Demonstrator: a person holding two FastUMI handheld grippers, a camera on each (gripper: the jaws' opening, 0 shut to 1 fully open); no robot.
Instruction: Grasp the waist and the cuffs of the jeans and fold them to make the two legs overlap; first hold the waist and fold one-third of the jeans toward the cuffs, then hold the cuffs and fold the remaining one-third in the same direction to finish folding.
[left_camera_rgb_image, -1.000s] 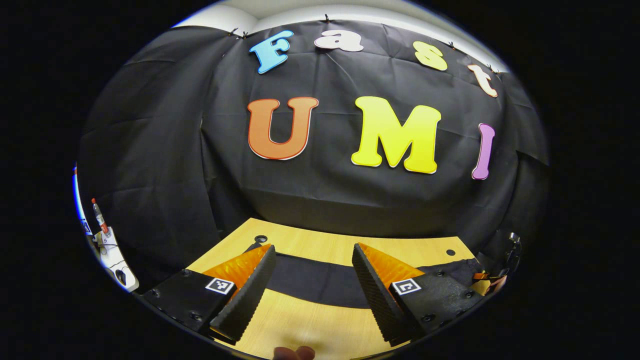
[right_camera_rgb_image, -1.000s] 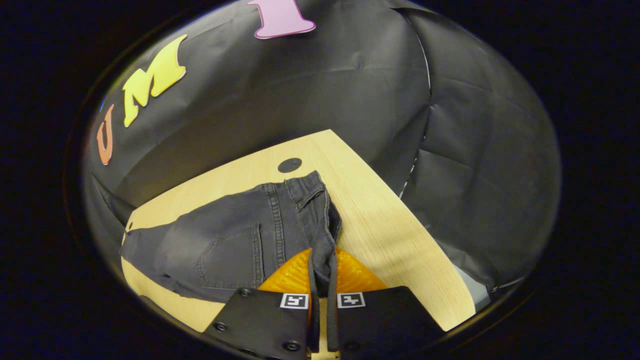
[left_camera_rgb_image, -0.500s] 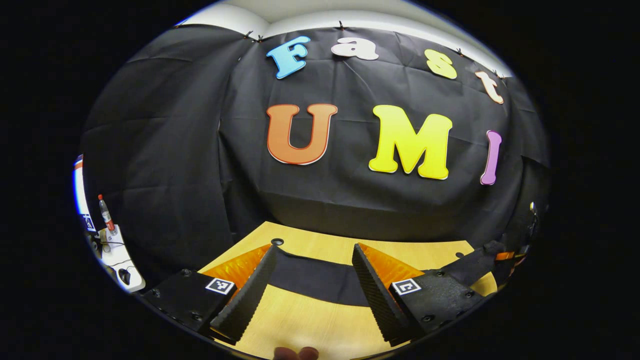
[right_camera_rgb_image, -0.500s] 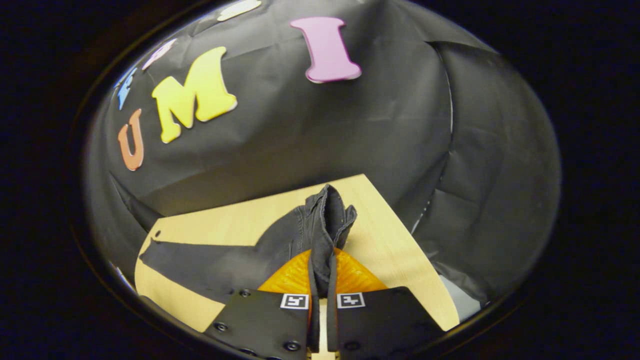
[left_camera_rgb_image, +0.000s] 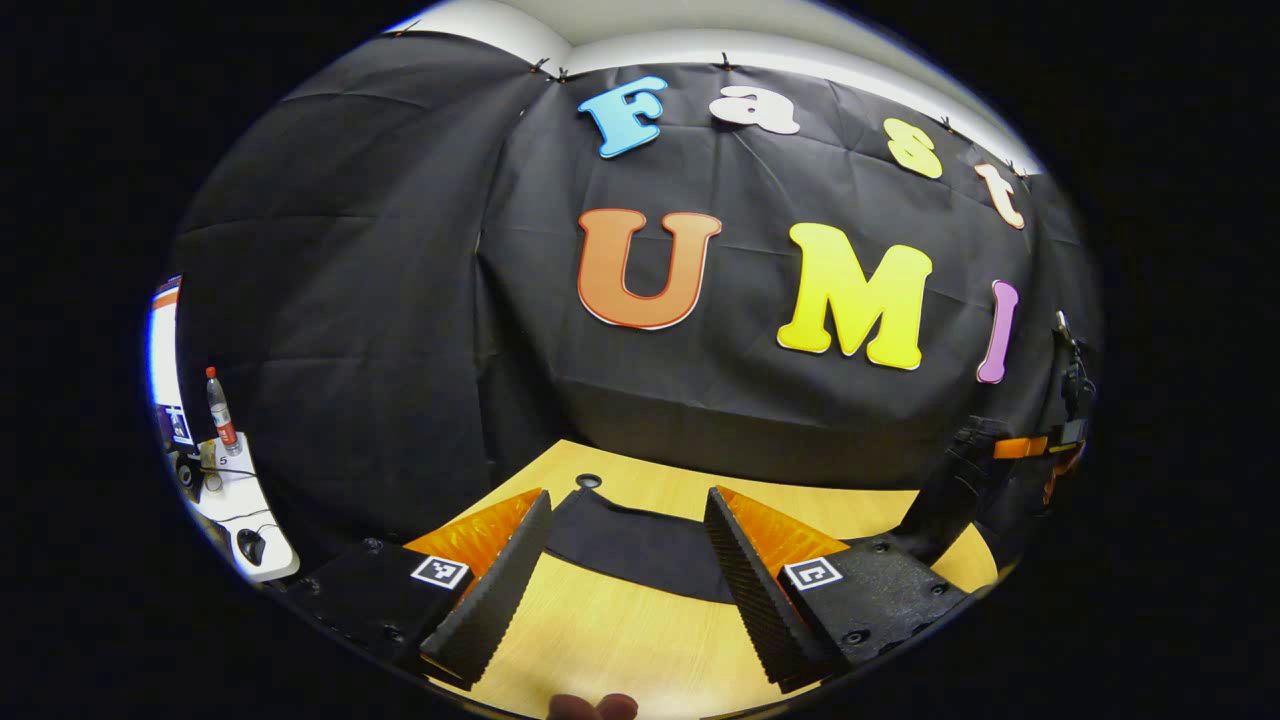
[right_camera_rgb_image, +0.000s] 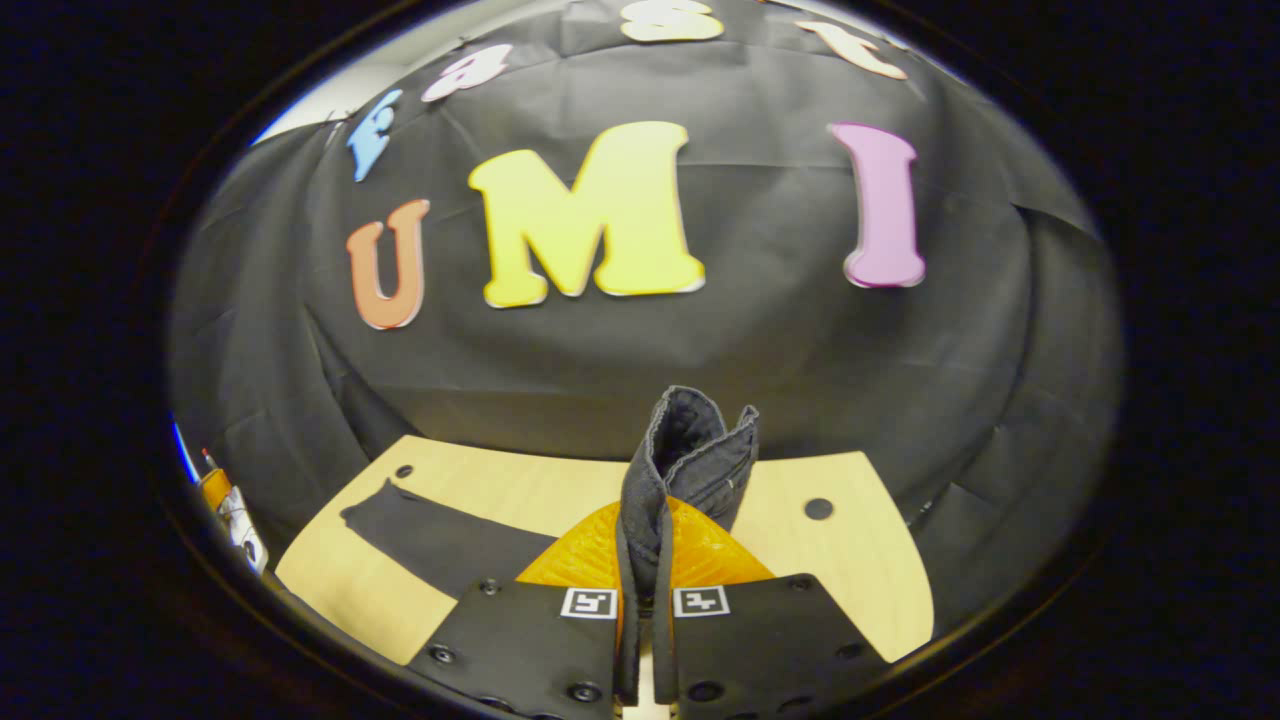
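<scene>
We see the right gripper clamped with both fingers on the waist end of the dark jeans, which stands bunched and upright just ahead of its tips, lifted off the wooden table. A flat trouser leg lies to its left. Our left gripper hovers with fingers spread apart, holding nothing, the leg lying ahead between them.
</scene>
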